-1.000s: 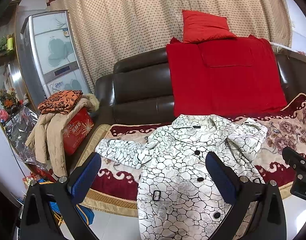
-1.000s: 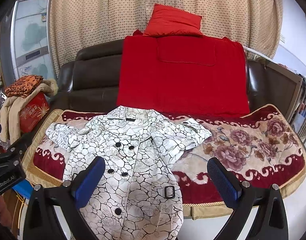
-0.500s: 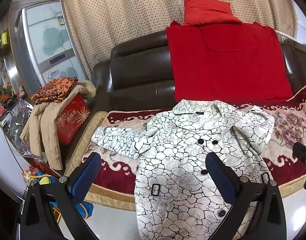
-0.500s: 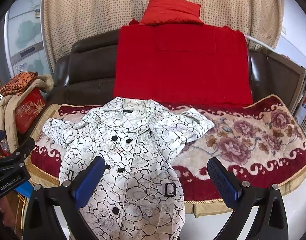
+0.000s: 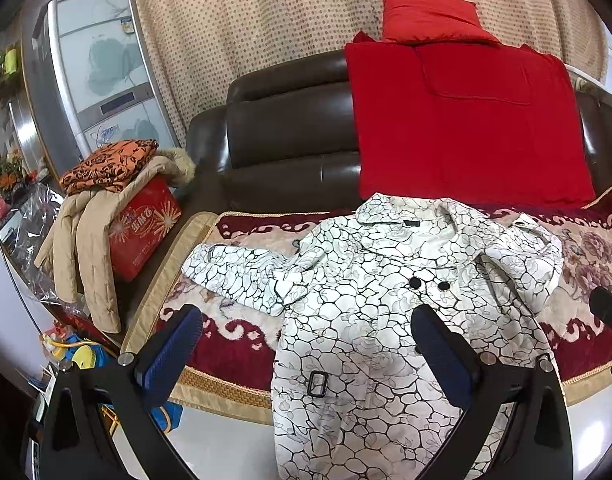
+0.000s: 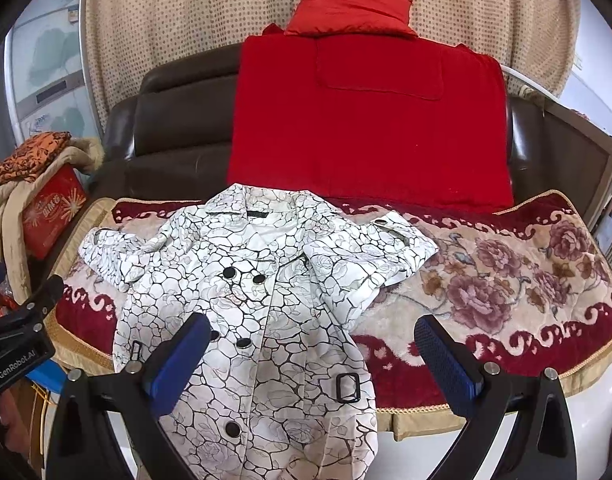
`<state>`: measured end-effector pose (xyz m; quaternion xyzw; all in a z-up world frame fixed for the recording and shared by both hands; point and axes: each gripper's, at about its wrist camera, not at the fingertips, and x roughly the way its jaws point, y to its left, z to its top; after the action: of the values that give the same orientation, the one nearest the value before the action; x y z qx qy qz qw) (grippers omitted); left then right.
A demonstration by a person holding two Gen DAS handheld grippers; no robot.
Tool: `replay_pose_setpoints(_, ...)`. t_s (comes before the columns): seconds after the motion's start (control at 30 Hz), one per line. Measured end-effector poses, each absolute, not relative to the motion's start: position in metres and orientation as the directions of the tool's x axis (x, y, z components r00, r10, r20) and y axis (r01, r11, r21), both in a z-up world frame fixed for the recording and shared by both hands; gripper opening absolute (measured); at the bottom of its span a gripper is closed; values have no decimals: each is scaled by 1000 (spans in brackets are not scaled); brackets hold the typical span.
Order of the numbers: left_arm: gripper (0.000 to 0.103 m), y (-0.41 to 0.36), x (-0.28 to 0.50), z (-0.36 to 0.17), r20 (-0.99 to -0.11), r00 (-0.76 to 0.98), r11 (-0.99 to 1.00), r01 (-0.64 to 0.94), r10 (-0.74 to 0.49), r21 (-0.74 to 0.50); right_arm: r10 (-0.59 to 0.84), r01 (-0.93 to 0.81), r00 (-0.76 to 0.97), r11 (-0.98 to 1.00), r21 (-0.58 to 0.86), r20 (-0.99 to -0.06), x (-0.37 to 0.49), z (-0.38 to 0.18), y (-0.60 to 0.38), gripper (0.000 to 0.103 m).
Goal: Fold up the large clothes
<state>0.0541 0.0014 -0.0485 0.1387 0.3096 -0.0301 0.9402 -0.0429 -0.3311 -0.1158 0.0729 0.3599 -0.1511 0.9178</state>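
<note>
We record even, fairly bright indoor light with soft shadows. Both views show strong fisheye bending and black vignetting at the corners. Glare whitens the floor [image 5: 225, 448] and right edges. Focus is sharp centrally.

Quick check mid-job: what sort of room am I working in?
Most likely a home living room: a brown leather sofa under a floral blanket, dotted curtains behind it, a fridge alongside.

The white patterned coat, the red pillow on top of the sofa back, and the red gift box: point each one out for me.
white patterned coat [image 6: 265, 300], right wrist view, on its buttoned chest.
red pillow [image 6: 350, 10], right wrist view, on its middle.
red gift box [image 5: 143, 228], left wrist view, on its printed front face.
</note>
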Motion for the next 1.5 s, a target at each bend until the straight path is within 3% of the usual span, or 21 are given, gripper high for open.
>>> replay_pose_setpoints(0.37, 103, 12, 70, -58, -611, 791, 968, 132, 26, 212, -217, 311, 684, 950, 10, -697, -26, -123, -325, 103)
replay_pose_setpoints(0.47, 103, 9, 82, -74, -666, 746, 967, 179, -14, 180, -197, 303, 686, 952, 29, -700, -19, -128, -336, 103)
replay_pose_setpoints(0.67, 103, 4, 108, -136, -834, 537, 958, 285, -131, 33, -34, 318, 722, 903, 289, -691, 6, -167, -424, 103)
replay_pose_setpoints(0.87, 103, -7, 132, -168, -883, 465, 964, 260, -70, 60, 140, 401, 744, 689, 604, -653, 38, -239, -540, 103)
replay_pose_setpoints(1.1, 103, -4, 142, -165, -837, 530, 957, 289, -136, 27, 194, 500, 751, 457, 735, -631, 81, -310, -610, 95)
replay_pose_setpoints(1.2, 103, -4, 146, -164, -811, 560, 950, 310, -169, 16, 206, 532, 748, 382, 755, -631, 97, -330, -623, 89)
replay_pose_setpoints(1.27, 103, -4, 154, -175, -847, 502, 942, 336, -175, 5, 174, 529, 768, 368, 765, -616, 103, -330, -629, 80)
replay_pose_setpoints(1.3, 103, -2, 158, -184, -866, 468, 941, 338, -174, -7, 169, 521, 777, 367, 771, -606, 107, -328, -630, 67)
replay_pose_setpoints(1.33, 103, 3, 161, -193, -882, 440, 944, 329, -169, -17, 168, 514, 783, 368, 775, -599, 110, -326, -631, 43)
replay_pose_setpoints(1.37, 103, 9, 163, -199, -889, 429, 950, 313, -158, -18, 165, 507, 785, 385, 771, -598, 114, -321, -630, 32)
replay_pose_setpoints(1.5, 103, 39, 166, -200, -880, 454, 970, 241, -138, -28, 112, 499, 767, 514, 697, -632, 129, -293, -611, 27)
